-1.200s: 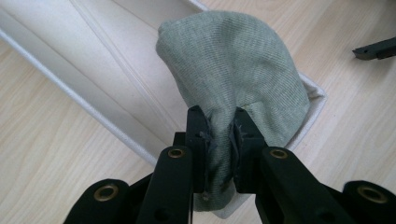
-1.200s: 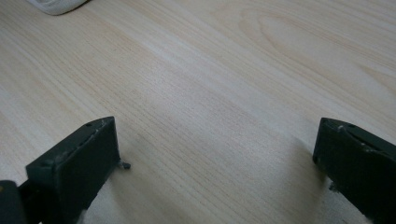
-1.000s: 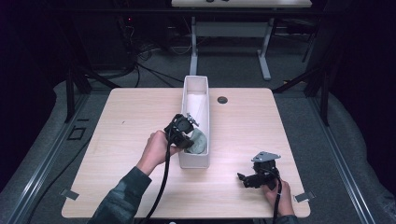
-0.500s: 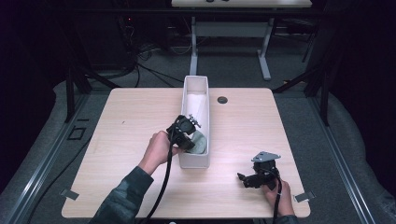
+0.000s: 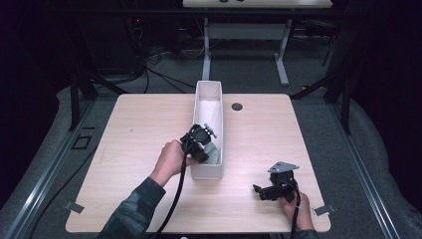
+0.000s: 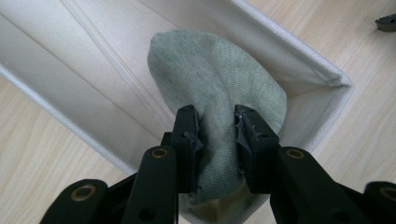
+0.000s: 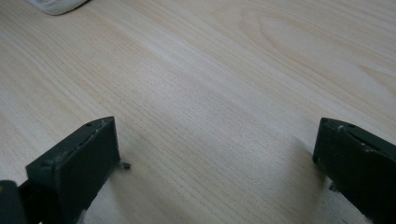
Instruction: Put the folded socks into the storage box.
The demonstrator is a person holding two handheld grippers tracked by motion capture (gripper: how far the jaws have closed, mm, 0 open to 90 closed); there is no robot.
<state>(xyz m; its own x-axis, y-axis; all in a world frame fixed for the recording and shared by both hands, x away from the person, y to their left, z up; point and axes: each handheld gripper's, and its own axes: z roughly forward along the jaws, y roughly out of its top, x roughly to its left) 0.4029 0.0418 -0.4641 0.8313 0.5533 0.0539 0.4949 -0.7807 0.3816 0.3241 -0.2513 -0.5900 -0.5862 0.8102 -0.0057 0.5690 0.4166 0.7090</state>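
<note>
Little has shifted since the earlier frame: the grey-green knitted cloth bundle (image 6: 219,88) lies as before at the near end of the long white rectangular fabric bin (image 5: 199,107), and the left gripper (image 6: 217,133) has just been easing its jaws apart, cloth between the pads and brushing them. Around the bin spreads a pale wooden table (image 5: 139,134), with dark floor and cables beyond. Right of the bin, the right gripper (image 5: 261,191) rests low, jaws wide and empty.
</note>
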